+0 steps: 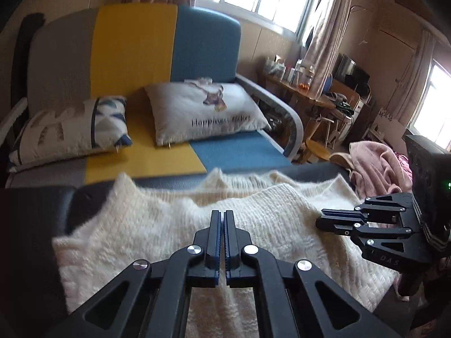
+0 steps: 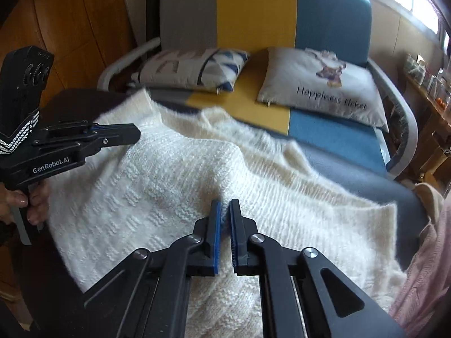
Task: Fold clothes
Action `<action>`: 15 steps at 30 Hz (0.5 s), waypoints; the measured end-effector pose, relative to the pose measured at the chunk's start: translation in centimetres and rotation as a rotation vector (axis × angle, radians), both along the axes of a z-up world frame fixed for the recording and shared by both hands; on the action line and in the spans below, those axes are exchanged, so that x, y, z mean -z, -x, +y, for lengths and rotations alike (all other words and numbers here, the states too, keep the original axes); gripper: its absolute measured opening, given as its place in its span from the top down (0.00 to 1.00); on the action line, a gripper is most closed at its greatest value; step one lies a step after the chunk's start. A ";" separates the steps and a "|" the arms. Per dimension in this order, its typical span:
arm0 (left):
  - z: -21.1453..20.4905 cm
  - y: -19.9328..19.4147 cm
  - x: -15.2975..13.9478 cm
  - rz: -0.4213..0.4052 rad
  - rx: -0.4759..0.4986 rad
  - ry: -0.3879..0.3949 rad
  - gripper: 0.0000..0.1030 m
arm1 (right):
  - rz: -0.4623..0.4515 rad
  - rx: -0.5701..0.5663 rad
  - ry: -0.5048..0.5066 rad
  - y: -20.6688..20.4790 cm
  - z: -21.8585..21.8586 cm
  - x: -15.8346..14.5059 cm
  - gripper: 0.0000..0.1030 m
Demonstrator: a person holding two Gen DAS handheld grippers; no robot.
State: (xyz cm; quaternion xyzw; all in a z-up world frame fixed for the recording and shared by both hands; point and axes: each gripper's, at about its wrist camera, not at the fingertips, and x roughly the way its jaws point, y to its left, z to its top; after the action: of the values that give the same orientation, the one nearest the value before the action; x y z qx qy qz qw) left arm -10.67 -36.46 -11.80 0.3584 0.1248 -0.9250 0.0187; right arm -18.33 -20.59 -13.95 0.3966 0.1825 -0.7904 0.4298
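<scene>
Tools closed over a cream knitted sweater.
Left tool [image 1: 221,217] has its jaws together with nothing visibly gripped; right tool [image 2: 225,211] pinches a fold of the sweater [image 2: 157,174], which lies spread on the dark surface [image 2: 366,174] before a sofa [image 2: 332,14].

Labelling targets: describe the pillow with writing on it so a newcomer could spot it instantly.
Find the grey, yellow and blue sofa behind the cream sweater. Two pillows lie on its seat; take the one on the blue side. Unlike the geometric-patterned pillow, it is plain white with a small animal print and black script.
</scene>
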 end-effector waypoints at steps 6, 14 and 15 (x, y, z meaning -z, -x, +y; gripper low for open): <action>0.0 2.7 3.9 -0.124 -0.025 0.048 1.00 | -0.009 0.041 -0.057 1.3 -1.0 2.8 0.94; -2.3 -0.5 1.3 -0.003 -0.075 -0.058 0.98 | -0.057 0.064 0.024 1.7 0.3 1.5 0.90; -2.3 -0.3 1.7 -0.036 -0.076 -0.037 0.97 | -0.065 0.065 0.021 1.9 0.2 1.5 0.85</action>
State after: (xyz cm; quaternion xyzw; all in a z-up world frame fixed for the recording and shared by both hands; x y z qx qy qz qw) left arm -10.40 -38.75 -13.53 0.3704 0.1550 -0.9145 0.0497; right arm -20.19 -20.36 -15.49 0.4233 0.1472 -0.7925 0.4136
